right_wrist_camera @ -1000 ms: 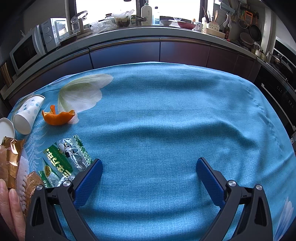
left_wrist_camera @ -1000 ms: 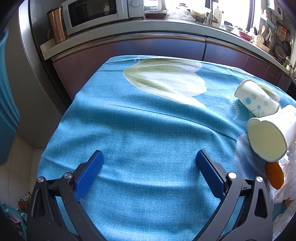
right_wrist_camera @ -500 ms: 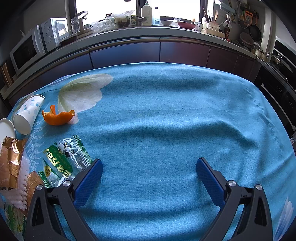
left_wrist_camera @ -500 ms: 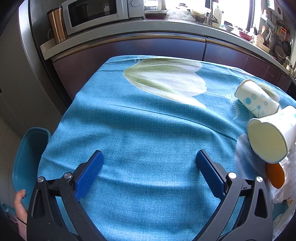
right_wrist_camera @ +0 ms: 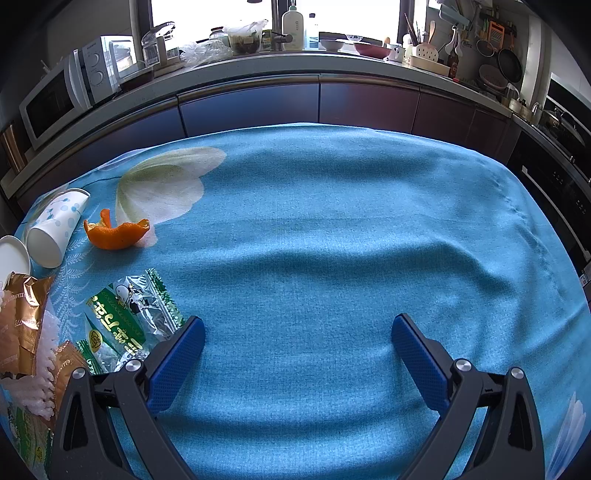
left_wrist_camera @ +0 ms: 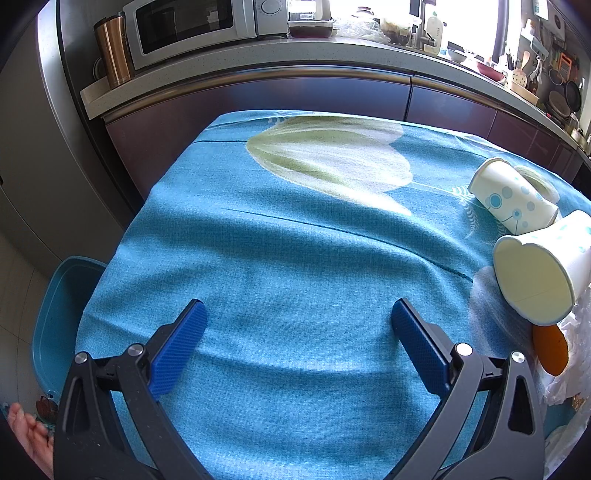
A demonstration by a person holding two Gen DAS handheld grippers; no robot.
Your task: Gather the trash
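Two dotted white paper cups lie on their sides on the blue tablecloth, one behind the other; they also show at the left of the right wrist view. An orange peel lies beside them. A clear green-printed wrapper and a gold wrapper lie at the left, just left of my right gripper. My left gripper is open and empty over bare cloth, the cups to its right. My right gripper is open and empty.
A teal bin stands on the floor off the table's left edge, with a bare hand below it. White plastic and an orange piece lie at the right. Kitchen counter with microwave behind.
The teal bin has come down beside the table's left edge onto the floor. A hand at the wrappers in the right wrist view has withdrawn. Both grippers stay still.
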